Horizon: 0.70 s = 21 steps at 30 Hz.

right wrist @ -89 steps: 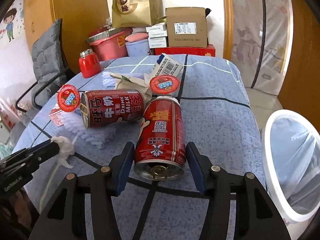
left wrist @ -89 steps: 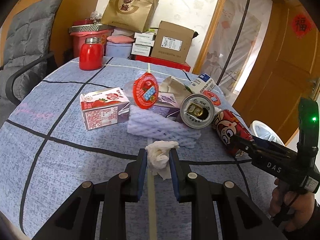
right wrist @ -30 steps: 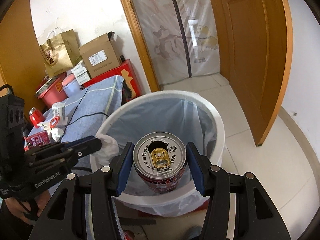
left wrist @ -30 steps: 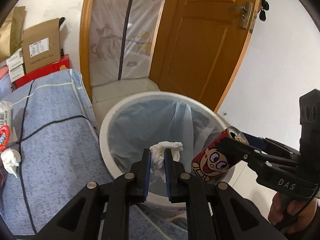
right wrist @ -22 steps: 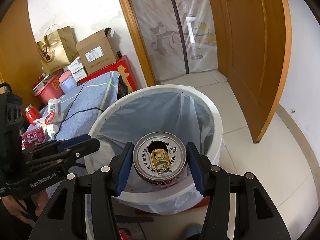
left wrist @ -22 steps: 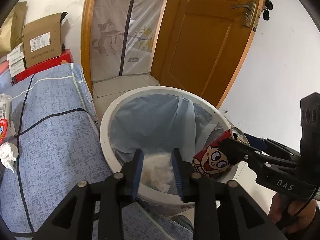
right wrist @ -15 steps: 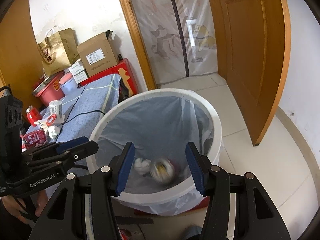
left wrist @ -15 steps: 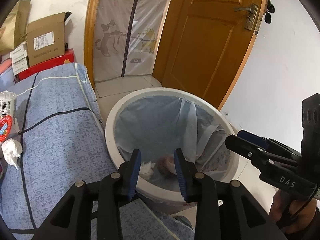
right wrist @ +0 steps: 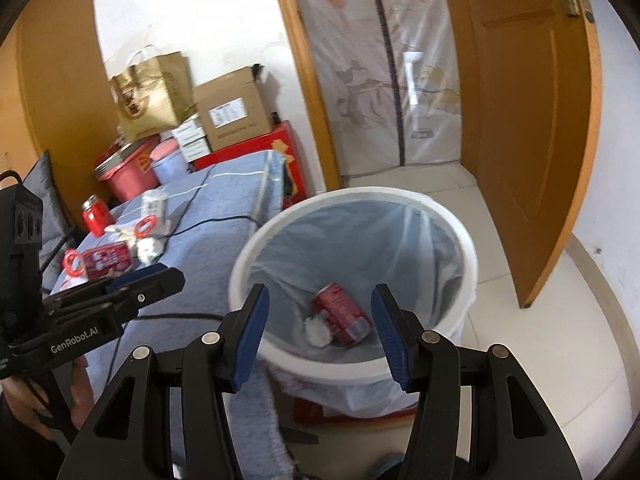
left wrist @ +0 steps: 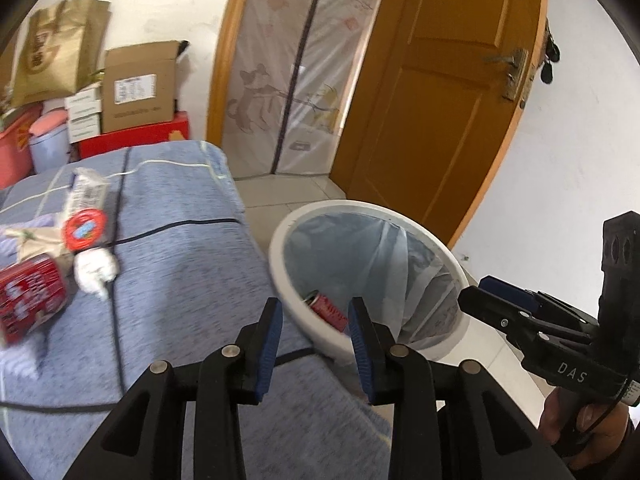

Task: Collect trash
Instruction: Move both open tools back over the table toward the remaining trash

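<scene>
Bin (right wrist: 468, 264) rim beside table (left wrist: 192, 248) edge, both jaws apart, empty.

a room in a private home, used for living and for storage. a wooden door (left wrist: 436, 92) with a metal handle (left wrist: 512, 68) stands open beside a doorway (left wrist: 288, 80) closed off by a translucent zip curtain printed with a cat. the floor (right wrist: 520, 320) is pale tile. a table (left wrist: 180, 240) wears a blue checked cloth and carries drink cartons, lids and a red jar (right wrist: 95, 214). against the white wall stand a cardboard box (left wrist: 138, 86), a gold paper bag (left wrist: 54, 54), a red box (left wrist: 132, 140) and a pink tub (right wrist: 128, 178). a grey padded chair (right wrist: 46, 188) sits at the table. a lined white bin (right wrist: 460, 248) stands on the floor beside it.
</scene>
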### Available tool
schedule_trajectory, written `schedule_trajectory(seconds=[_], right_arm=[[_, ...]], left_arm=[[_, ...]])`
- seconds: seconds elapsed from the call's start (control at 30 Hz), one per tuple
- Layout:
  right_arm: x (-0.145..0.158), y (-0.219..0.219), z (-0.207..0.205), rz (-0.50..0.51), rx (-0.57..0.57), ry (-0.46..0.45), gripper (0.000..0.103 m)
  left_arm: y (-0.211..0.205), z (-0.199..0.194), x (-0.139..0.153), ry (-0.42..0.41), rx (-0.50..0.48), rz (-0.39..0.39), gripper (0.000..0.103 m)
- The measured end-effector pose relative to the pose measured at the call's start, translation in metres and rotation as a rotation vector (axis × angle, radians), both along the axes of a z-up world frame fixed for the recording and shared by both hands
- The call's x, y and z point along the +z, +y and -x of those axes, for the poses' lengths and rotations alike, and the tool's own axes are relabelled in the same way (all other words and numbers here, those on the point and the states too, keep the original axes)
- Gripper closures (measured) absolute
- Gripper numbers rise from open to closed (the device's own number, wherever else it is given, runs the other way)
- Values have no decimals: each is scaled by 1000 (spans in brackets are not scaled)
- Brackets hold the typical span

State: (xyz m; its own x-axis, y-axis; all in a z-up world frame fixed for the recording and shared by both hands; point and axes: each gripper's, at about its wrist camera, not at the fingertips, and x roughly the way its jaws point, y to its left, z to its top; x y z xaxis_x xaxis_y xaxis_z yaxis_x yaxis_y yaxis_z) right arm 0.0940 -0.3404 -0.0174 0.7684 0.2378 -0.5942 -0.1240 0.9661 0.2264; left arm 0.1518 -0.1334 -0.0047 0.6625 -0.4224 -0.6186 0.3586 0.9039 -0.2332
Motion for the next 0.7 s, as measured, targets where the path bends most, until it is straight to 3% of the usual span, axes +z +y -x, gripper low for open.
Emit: schedule_trajectory(seconds=[0.7], right_arm=[[3,82,14,-21,244,31,49]], left_arm=[[92,63,5,-27,236,-30,69]])
